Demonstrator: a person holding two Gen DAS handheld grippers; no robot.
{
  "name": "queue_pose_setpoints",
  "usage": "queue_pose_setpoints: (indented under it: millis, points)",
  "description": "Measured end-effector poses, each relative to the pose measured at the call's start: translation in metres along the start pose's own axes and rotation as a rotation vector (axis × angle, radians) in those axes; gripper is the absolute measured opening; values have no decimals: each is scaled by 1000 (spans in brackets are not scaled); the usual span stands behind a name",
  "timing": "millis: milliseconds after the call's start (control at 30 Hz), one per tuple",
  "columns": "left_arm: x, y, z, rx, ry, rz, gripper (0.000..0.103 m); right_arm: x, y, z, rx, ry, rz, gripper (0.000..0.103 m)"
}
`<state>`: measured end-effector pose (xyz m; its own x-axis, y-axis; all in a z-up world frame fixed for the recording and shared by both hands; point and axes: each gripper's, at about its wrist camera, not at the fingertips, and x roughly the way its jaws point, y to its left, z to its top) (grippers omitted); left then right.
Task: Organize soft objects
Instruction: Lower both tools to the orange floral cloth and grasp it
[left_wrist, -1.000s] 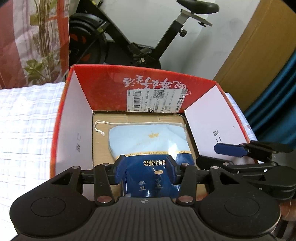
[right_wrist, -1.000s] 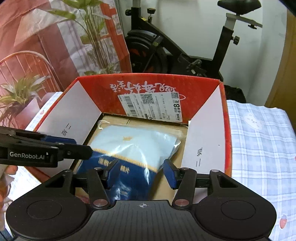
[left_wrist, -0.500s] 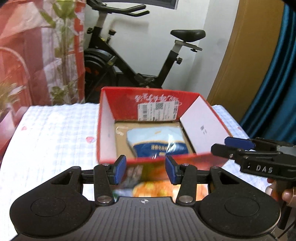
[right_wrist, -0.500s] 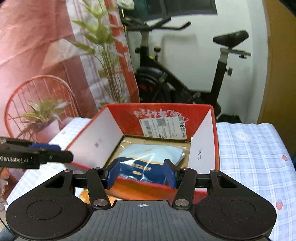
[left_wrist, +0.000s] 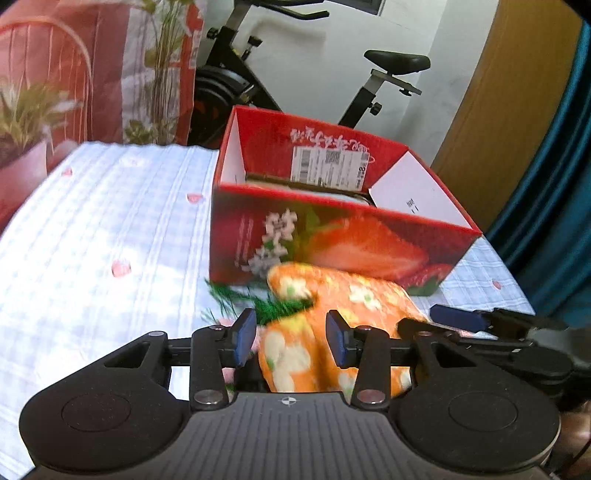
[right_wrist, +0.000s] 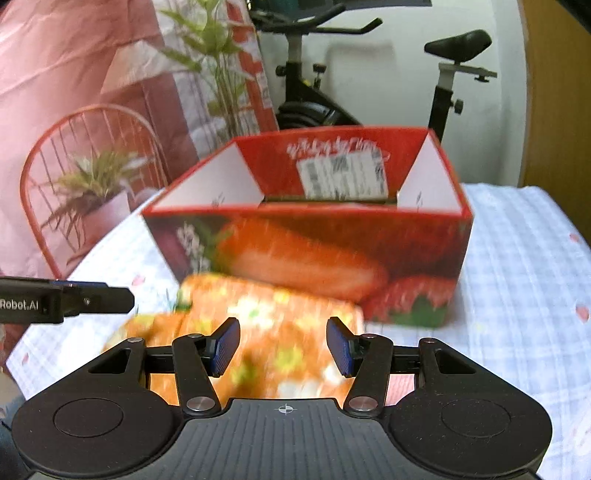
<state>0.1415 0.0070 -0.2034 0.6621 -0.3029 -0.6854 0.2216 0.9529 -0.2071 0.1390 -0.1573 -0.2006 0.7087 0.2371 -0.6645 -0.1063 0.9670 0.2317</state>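
A soft orange bundle with a white flower print (left_wrist: 343, 299) (right_wrist: 273, 314) lies on the checked tablecloth, against the near wall of the red strawberry box (left_wrist: 332, 243) (right_wrist: 314, 254). My left gripper (left_wrist: 291, 341) hovers over the bundle's left end. Its jaws are closing, with the cloth between and below them but the pads not pressing on it. My right gripper (right_wrist: 283, 347) stands open over the bundle's right part, holding nothing. Each gripper shows in the other's view: the right gripper (left_wrist: 458, 319) and the left gripper (right_wrist: 92, 297). The box's near wall hides what is inside it.
A green-fringed cloth (left_wrist: 236, 295) peeks out left of the bundle. The checked tablecloth (left_wrist: 92, 240) stretches wide to the left. Behind the table stand an exercise bike (left_wrist: 369, 85), a potted plant (left_wrist: 26, 155) and a blue curtain (left_wrist: 561, 184).
Both grippers have drawn back out of the box to its near side, leaving the blue and pale pack inside. The orange bundle has come into view under them. The left jaws narrowed slightly.
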Motion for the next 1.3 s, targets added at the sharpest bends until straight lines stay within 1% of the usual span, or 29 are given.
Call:
queue_pose_setpoints:
  millis: [133,233,300,433,567,633,733,833,933,1033,1133,1233,1300]
  points:
    - [7,0,-13,-6,23,5,44,5,6,-17,-28,27,1,49]
    - [10,2,-19,-9,43,11,44,6,5,-27,-14,18,5,50]
    - [13,3,-22,-16,51,19,44,6,5,-28,-14,13,7,50]
    - [18,4,-26,-37,63,6,44,7,1,-29,6,15,20,50]
    - [23,-4,-31,-1,73,18,44,7,0,-31,15,13,26,50]
    - [23,-5,-33,15,71,21,41,7,0,-30,20,15,26,50]
    - [23,1,-33,-11,69,11,34,6,-1,-29,18,13,28,51]
    - [26,8,-34,-43,84,5,34,2,-7,-26,48,-4,14,56]
    - [32,12,-36,-69,101,2,34,1,-18,-24,85,-15,-23,57]
    - [37,17,-38,-100,111,-10,34,3,-29,-22,114,-4,-31,57]
    - [39,20,-40,-112,112,-19,35,7,-40,-21,165,20,-6,57]
    - [40,20,-41,-114,110,-21,35,12,-41,-23,197,35,13,58]
    - [39,18,-40,-106,107,-17,35,14,-38,-22,191,36,15,55]
